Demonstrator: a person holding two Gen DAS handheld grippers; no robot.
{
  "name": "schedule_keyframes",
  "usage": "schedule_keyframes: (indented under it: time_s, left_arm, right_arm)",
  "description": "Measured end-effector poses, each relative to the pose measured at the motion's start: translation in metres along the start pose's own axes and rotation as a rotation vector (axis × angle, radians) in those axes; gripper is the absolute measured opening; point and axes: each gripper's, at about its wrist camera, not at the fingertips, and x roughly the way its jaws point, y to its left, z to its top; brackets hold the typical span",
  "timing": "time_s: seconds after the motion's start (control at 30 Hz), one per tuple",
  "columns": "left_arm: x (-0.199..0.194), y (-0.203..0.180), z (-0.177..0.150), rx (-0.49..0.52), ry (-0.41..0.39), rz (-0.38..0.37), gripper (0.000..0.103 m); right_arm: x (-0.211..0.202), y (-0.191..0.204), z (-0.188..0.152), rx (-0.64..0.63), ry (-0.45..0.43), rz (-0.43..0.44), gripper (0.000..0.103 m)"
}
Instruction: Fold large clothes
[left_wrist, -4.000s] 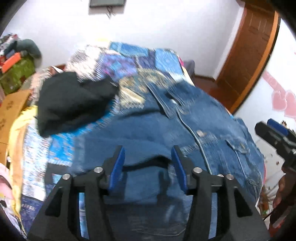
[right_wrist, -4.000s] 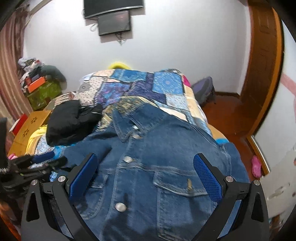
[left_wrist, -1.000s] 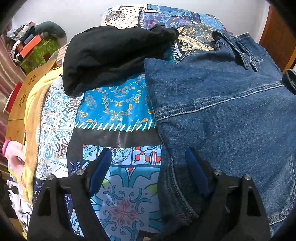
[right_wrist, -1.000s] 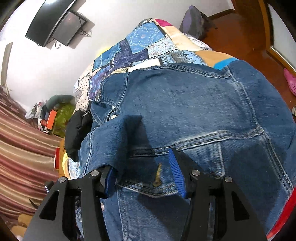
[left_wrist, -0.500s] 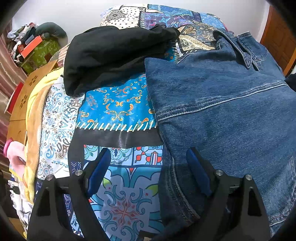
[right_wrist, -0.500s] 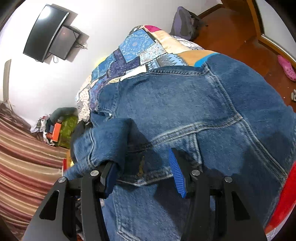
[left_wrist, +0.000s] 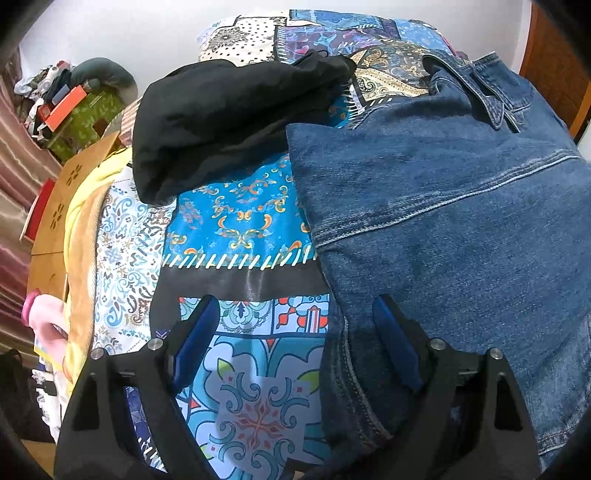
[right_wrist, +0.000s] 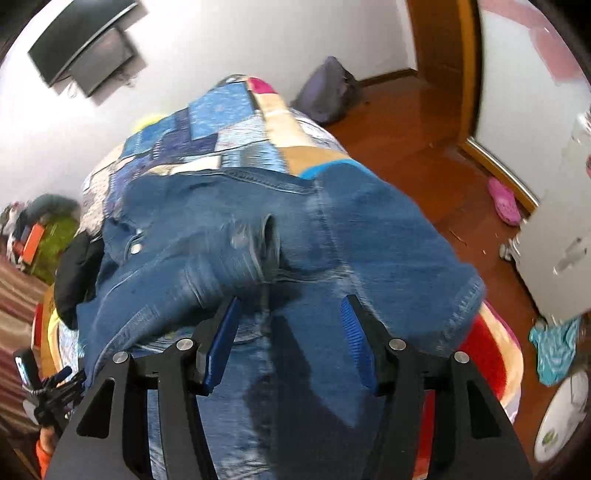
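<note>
Denim jacket (right_wrist: 280, 258) in faded blue, spread across the patchwork-quilted bed (left_wrist: 236, 221), could lose its fold: low in frame the right gripper (right_wrist: 291, 332) fingers are opening off the turned-in sleeve, while the left gripper (left_wrist: 295, 343) gapes idle astride the side seam, restraining nothing.

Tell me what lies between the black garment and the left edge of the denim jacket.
In the left wrist view, only bare bedspread: a bright blue ornamented patch of the patchwork quilt separates the black folded garment from the blue denim jacket.

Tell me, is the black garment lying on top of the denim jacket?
No, the black garment lies on the patchwork bedspread beside the denim jacket.
</note>
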Motion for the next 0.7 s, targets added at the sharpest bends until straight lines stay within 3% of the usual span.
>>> schedule_keyframes:
  time_s: [0.1, 0.2, 0.37, 0.57, 0.7]
  left_arm:
    - [-0.007, -0.001, 0.002, 0.012, -0.005, 0.021, 0.085]
    - [-0.022, -0.002, 0.008, 0.005, -0.029, -0.006, 0.085]
    - [-0.064, -0.011, 0.028, 0.018, -0.146, -0.029, 0.085]
    - [-0.115, -0.033, 0.051, 0.045, -0.283, -0.102, 0.088]
    - [-0.132, -0.051, 0.060, 0.060, -0.333, -0.175, 0.092]
  right_arm:
    - [-0.008, -0.013, -0.001, 0.030, -0.006, -0.005, 0.053]
    - [-0.021, -0.014, 0.000, 0.020, -0.032, -0.035, 0.053]
    - [-0.040, -0.022, 0.009, 0.040, -0.079, -0.064, 0.053]
    - [-0.054, -0.050, 0.010, 0.136, -0.110, -0.064, 0.063]
    - [-0.045, -0.073, 0.004, 0.220, -0.074, -0.041, 0.063]
